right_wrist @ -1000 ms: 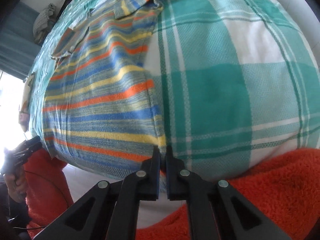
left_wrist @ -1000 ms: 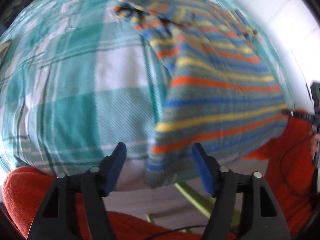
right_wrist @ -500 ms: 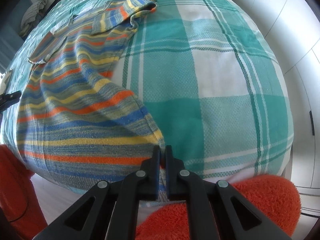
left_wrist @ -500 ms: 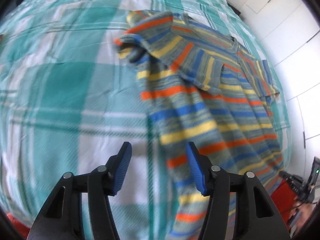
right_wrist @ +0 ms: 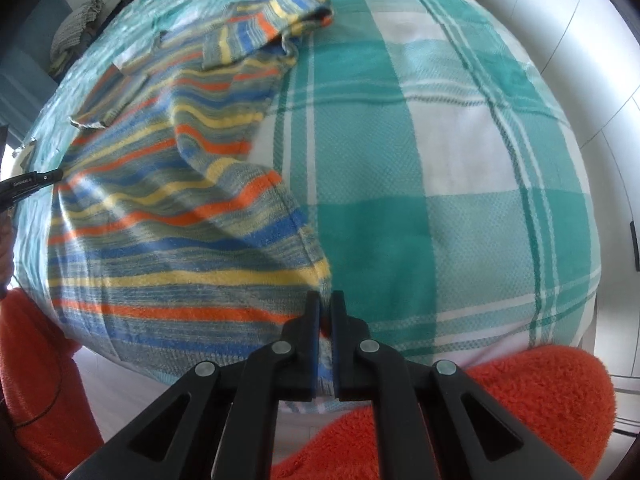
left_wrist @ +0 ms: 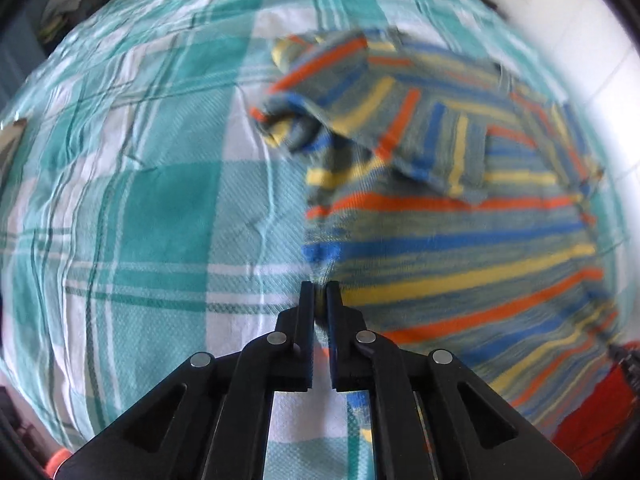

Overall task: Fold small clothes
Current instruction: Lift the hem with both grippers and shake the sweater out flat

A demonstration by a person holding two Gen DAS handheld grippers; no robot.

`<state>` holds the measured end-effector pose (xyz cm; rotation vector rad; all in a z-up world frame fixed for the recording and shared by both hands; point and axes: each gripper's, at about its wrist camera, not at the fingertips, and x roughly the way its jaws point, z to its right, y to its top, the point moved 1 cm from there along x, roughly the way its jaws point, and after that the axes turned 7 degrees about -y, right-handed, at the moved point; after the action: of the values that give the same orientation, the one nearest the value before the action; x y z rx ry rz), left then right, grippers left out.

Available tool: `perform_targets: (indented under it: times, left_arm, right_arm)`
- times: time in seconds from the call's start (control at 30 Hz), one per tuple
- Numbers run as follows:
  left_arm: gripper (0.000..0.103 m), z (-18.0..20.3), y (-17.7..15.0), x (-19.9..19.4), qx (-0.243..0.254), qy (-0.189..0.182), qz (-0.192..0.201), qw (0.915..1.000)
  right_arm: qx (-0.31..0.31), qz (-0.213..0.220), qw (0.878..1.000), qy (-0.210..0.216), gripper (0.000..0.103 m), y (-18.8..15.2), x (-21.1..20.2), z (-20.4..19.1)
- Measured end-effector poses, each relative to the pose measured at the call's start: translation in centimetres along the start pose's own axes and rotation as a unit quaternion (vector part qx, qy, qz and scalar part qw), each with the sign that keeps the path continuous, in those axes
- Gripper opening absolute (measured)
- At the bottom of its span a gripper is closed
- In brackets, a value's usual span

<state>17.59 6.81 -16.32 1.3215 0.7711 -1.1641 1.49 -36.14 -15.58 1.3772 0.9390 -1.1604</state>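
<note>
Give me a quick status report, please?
Left gripper shut on striped shirt's edge. Right gripper shut on its corner. Shirt spread on checked sheet; nothing in the way.

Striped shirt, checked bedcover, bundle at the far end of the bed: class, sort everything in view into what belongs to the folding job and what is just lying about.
Part of the job:
- striped shirt
- left gripper, shut on its edge
- right gripper, shut on its hem

Lying about:
- checked bedcover, the surface underneath
- grey bundle at the far end

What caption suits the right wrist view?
Black right gripper pinches striped knit shirt hem over teal plaid bedsheet.
</note>
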Motion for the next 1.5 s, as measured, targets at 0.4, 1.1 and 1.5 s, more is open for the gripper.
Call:
perform_targets:
  times: [0.4, 1.1, 1.5]
  left_arm:
    - [0.073, -1.0, -12.9, -3.8, -0.004, -0.053, -0.062, 0.9967]
    - [0.000, -0.9, -14.9, -6.9, 0.029, -0.062, -0.108, 0.9918]
    - [0.005, 3.8, -16.3, -0.3, 0.108, 0.082, -0.158, 0.9781]
  right_arm:
    - [-0.014, -0.055, 0.996, 0.074, 0.056, -0.6, 0.7, 0.7]
    - [-0.061, -0.099, 0.980, 0.161, 0.007, -0.4, -3.6, 1.9]
    - [-0.143, -0.142, 0.979, 0.040, 0.008, -2.4, 1.2, -2.8]
